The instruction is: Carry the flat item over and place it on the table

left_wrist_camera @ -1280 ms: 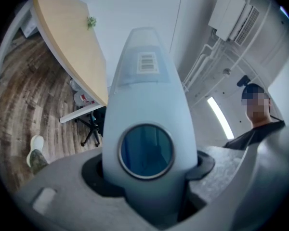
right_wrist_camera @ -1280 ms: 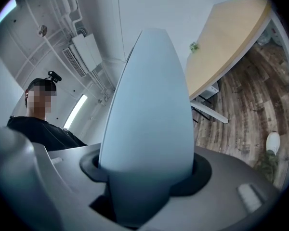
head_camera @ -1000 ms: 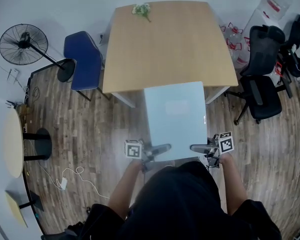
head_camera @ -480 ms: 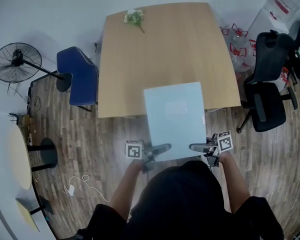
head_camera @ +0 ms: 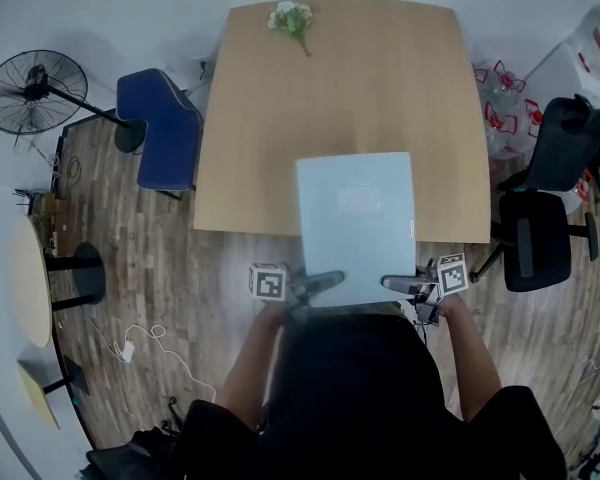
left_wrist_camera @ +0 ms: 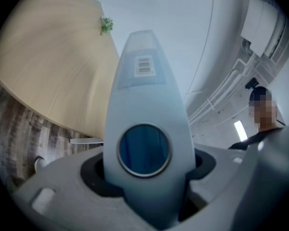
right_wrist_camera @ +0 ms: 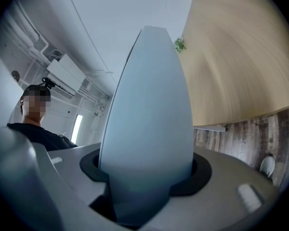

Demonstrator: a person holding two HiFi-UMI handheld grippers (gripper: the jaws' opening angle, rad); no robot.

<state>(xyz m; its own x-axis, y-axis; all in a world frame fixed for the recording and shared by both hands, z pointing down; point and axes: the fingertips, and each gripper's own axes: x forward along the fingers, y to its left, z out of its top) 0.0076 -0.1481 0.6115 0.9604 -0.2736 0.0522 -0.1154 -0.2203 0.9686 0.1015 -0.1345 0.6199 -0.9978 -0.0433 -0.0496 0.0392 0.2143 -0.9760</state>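
I have the left tongs (head_camera: 320, 286) and the right tongs (head_camera: 398, 284) on the near edge of the flat item (head_camera: 358, 223), one at each near corner. The item is a pale blue-grey panel. Its far half lies over the near edge of the worktop (head_camera: 340, 98) and its near half juts out past that edge, above the wood floor (head_camera: 230, 268). I cannot tell whether it touches the worktop or hangs just over it.

In the left gripper view the panel fills the gap between the jaws. It shows a barcode label (left_wrist_camera: 144, 65) towards its far end and a round dark blue disc (left_wrist_camera: 144, 149) close to the jaws. Those jaws are easing apart, yet the pads press on the panel. In the right gripper view the jaws are clamped on the panel's plain face, set fairly wide to take it.

A small sprig of flowers (head_camera: 292, 16) lies at the worktop's far edge, well apart from the panel. A blue chair (head_camera: 160, 128) stands just beside the worktop's left side. A black office chair (head_camera: 540, 238) stands off its near right corner.
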